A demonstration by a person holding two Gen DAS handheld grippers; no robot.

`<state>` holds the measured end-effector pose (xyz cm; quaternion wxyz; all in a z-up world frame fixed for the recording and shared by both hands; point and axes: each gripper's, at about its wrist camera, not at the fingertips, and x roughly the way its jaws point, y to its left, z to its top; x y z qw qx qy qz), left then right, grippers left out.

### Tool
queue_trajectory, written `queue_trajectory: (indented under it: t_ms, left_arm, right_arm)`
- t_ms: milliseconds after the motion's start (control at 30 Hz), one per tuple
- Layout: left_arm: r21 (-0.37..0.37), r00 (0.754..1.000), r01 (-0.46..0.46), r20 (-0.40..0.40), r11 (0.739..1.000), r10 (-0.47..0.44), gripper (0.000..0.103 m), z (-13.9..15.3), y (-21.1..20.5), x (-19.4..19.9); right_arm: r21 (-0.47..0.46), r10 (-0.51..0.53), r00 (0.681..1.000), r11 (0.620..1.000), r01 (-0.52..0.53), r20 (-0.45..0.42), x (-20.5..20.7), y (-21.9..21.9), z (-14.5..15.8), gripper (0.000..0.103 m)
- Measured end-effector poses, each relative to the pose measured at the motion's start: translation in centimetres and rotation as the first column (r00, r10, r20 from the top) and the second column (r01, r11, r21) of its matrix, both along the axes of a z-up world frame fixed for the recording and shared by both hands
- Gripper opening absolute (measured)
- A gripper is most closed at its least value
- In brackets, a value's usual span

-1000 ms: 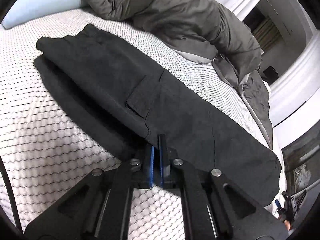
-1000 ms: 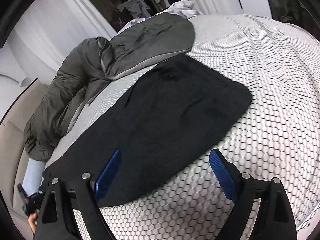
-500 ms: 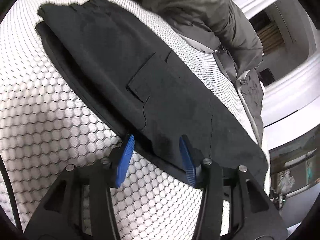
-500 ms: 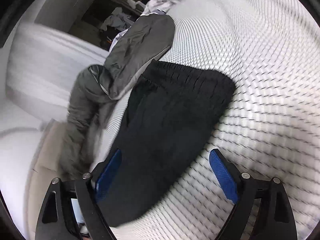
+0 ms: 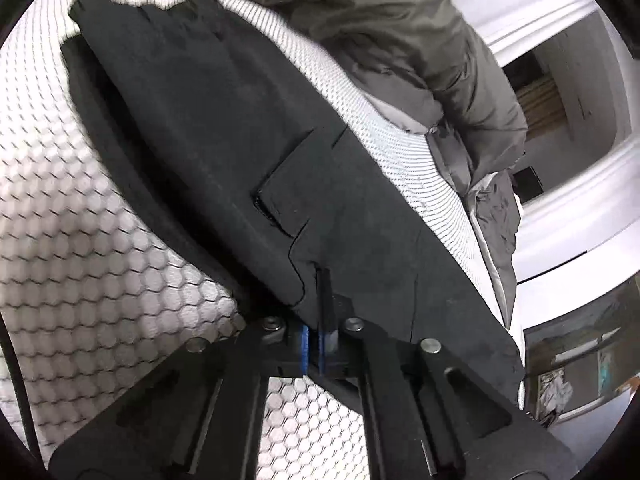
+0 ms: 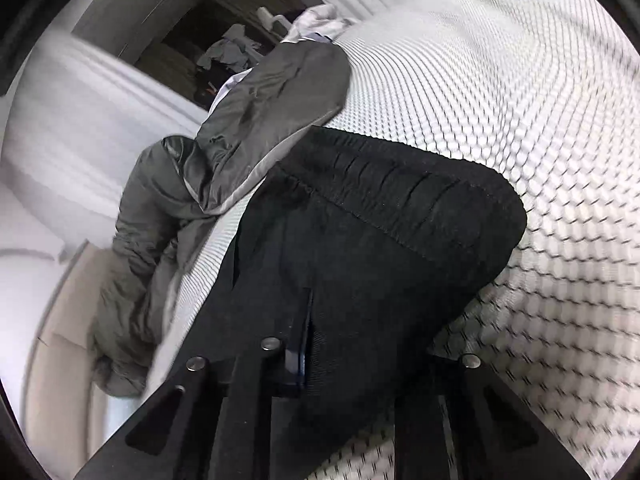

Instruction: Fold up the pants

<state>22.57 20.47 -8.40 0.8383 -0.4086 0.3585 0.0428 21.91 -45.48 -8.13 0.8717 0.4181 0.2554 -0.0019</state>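
Observation:
Black cargo pants (image 5: 240,128) lie folded lengthwise on a white honeycomb-textured mattress (image 5: 80,260), with a side pocket flap in the middle. My left gripper (image 5: 316,344) is shut on the pants' near edge just below that pocket. In the right wrist view the pants (image 6: 380,240) show their gathered elastic waistband at the far end. My right gripper (image 6: 306,354) is closed on the pants' near edge; fabric drapes over and hides its right finger.
A grey-green padded jacket (image 5: 400,40) lies bunched along the far side of the pants, touching them near the waistband (image 6: 260,120). White curtains and a dark doorway (image 6: 224,32) lie beyond the bed. The bed's edge is at the right (image 5: 516,320).
Half a second ago both grippers were open over the pants' edge. Both have moved in and closed on the fabric. The right view has swung closer to the waistband.

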Motion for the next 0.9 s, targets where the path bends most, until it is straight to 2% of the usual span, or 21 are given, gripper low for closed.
queue_trajectory:
  t_ms: [67, 200, 267, 333, 433, 500, 567, 600, 633, 667, 700, 733, 800, 833, 867, 900]
  left_arm:
    - [0.038, 1.0, 0.005, 0.015, 0.999, -0.006, 0.0, 0.9, 0.2, -1.8]
    - [0.125, 1.0, 0.016, -0.01, 0.992, -0.014, 0.003, 1.6, 0.1, -4.4]
    - [0.184, 0.999, 0.01, -0.042, 0.983, -0.003, 0.012, 1.3, 0.0, -5.3]
    - [0.175, 0.998, -0.02, -0.054, 0.984, 0.03, 0.014, 1.3, 0.4, -5.9]
    - [0.186, 0.998, -0.049, -0.027, 0.981, 0.055, 0.016, 2.6, 0.7, -6.7]
    - [0.25, 0.998, -0.065, 0.009, 0.966, 0.065, 0.022, 4.1, 0.2, -7.3]
    - [0.263, 0.998, -0.056, 0.04, 0.963, 0.047, 0.037, 5.1, -0.6, -7.6]
    - [0.27, 0.998, -0.039, 0.059, 0.962, 0.024, 0.042, 5.5, -1.5, -7.5]
    - [0.281, 0.997, -0.015, 0.077, 0.959, -0.006, 0.054, 5.9, -2.4, -7.3]
    - [0.29, 0.995, 0.003, 0.091, 0.957, -0.031, 0.057, 6.1, -3.2, -7.3]
    - [0.305, 0.993, 0.033, 0.096, 0.952, -0.065, 0.057, 6.3, -4.2, -7.0]
    - [0.332, 0.993, 0.054, 0.084, 0.942, -0.087, 0.057, 6.5, -5.2, -6.7]
    - [0.373, 0.994, 0.057, 0.062, 0.926, -0.086, 0.057, 6.5, -6.1, -6.2]
    - [0.384, 0.996, 0.05, 0.051, 0.922, -0.075, 0.057, 6.5, -6.1, -6.1]
    - [0.388, 0.998, 0.033, 0.029, 0.921, -0.048, 0.057, 6.2, -6.0, -5.9]
    - [0.389, 1.0, 0.02, 0.012, 0.921, -0.027, 0.057, 5.9, -5.6, -5.8]
  right_arm:
    - [-0.057, 0.008, 1.0, 0.998, -0.009, -0.022, -1.3, 0.7, 0.5, 0.016]
    - [-0.05, 0.039, 0.998, 0.998, -0.041, -0.044, -6.0, 1.2, 0.0, 0.017]
    - [-0.072, 0.063, 0.994, 0.995, -0.069, -0.085, -7.6, 1.5, -0.8, 0.026]
    - [-0.039, 0.062, 0.993, 0.997, -0.066, -0.102, -8.8, 0.9, -1.7, 0.046]
    - [0.078, 0.021, 0.999, 0.997, -0.018, -0.031, -11.8, -1.4, -2.0, 0.052]
    - [0.068, -0.02, 1.0, 0.997, 0.021, -0.018, -12.7, -2.3, -1.9, 0.053]
    - [0.101, -0.041, 0.998, 0.994, 0.045, -0.041, -12.5, -3.3, -2.8, 0.053]
    - [0.151, -0.019, 0.999, 0.988, 0.025, -0.038, -11.9, -3.5, -3.5, 0.052]
    - [0.186, -0.002, 0.999, 0.983, 0.008, -0.033, -11.6, -3.5, -3.9, 0.042]
    - [0.197, 0.01, 0.999, 0.98, -0.003, -0.034, -11.2, -3.5, -4.1, 0.031]
    - [0.178, 0.005, 0.999, 0.984, 0.001, -0.033, -11.0, -3.5, -3.7, 0.019]
    - [0.144, 0.001, 1.0, 0.99, 0.0, -0.013, -11.4, -3.2, -2.9, 0.013]
    - [0.028, 0.007, 0.999, 1.0, -0.008, 0.043, -13.0, -2.1, -0.7, 0.011]
    - [-0.032, -0.001, 0.999, 1.0, 0.002, 0.035, -13.4, -1.7, -0.1, 0.011]
    - [-0.095, -0.016, 1.0, 0.995, 0.016, -0.008, -13.6, -1.6, -0.1, 0.011]
    - [-0.131, -0.028, 0.998, 0.991, 0.02, -0.059, -13.4, -1.7, -0.7, 0.018]
